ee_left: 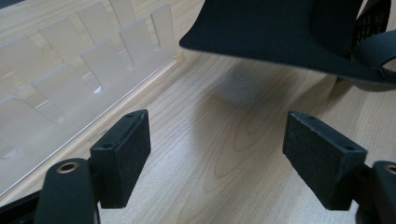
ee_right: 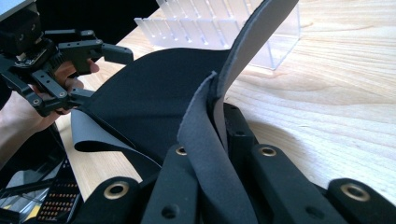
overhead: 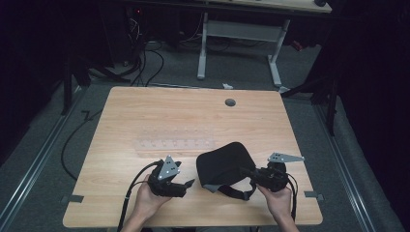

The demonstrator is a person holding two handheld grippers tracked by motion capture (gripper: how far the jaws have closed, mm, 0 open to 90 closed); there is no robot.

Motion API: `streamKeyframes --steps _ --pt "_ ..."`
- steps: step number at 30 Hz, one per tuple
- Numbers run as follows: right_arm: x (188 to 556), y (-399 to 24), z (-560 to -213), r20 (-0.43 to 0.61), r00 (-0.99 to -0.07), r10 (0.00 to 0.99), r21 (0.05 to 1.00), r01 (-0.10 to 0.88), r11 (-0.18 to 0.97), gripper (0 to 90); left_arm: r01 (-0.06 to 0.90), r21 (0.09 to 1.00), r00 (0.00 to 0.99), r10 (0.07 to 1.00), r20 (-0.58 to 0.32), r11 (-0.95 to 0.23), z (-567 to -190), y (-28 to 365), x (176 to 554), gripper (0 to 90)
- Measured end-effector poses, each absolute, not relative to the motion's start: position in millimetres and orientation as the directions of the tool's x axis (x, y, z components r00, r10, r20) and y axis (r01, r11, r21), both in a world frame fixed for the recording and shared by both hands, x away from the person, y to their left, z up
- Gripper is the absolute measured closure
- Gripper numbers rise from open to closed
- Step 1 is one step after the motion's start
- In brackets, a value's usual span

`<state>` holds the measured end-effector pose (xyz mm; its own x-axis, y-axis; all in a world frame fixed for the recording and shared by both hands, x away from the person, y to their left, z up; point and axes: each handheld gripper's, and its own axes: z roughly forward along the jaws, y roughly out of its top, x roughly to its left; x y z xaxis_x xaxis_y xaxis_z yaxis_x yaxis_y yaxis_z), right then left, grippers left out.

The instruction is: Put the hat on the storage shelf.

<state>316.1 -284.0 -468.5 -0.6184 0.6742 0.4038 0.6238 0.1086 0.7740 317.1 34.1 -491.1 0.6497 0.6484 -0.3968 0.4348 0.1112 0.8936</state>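
- Black fabric piece (overhead: 226,164) lies on the near half of the tabletop (overhead: 145,111), between the two hands, right of centre; a strap of it curves along its near edge.
- Right claw (ee_right: 212,140) is clamped on a folded edge of the fabric: in the right gripper view the jaws stand pressed together with the dark cloth pinched between them and a grey underside flap rising above the pinch.
- In the high view the right claw (overhead: 246,171) sits at the fabric's right edge, held by the person's right hand (overhead: 278,198) near the tabletop's front edge.
- Left claw (ee_left: 217,158) stands wide open with nothing between its pads; bare wood shows through the gap, and the fabric's edge (ee_left: 280,32) hangs ahead of it, not touching.
- In the high view the left claw (overhead: 188,182) is just left of the fabric, held by the left hand (overhead: 147,200).
- Clear plastic rack (overhead: 175,144) with upright dividers lies farther out, just beyond the fabric and the left claw, near the tabletop's middle.
- Round grey grommet (overhead: 230,102) sits near the far edge of the tabletop.
- Beyond the tabletop: grey floor, cables, and the white legs of another desk (overhead: 203,48).
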Motion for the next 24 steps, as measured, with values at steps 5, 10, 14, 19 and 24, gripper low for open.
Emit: streamKeyframes --steps 5,10,14,19,24 --pt "318.0 -278.1 -468.6 0.405 -0.629 0.664 0.768 0.628 0.126 85.9 0.428 0.897 0.658 0.642 -0.393 0.11 -489.9 33.1 315.2 24.5" --pt "320.8 -272.5 -466.4 0.404 -0.64 0.654 0.764 0.63 0.144 85.9 0.422 0.9 0.663 0.641 -0.386 0.105 -489.7 31.6 314.1 24.2" --pt "322.2 -265.4 -464.9 0.397 -0.649 0.65 0.756 0.633 0.17 85.9 0.424 0.9 0.667 0.638 -0.385 0.1 -489.4 31.1 313.2 24.4" --pt "324.7 -257.3 -463.7 0.398 -0.654 0.643 0.746 0.639 0.188 85.8 0.422 0.903 0.669 0.642 -0.374 0.087 -490.9 30.2 312.5 24.7" --pt "328.0 -250.8 -463.1 0.397 -0.661 0.636 0.739 0.642 0.206 85.8 0.423 0.903 0.669 0.644 -0.372 0.082 -492.2 30.7 311.1 29.2"
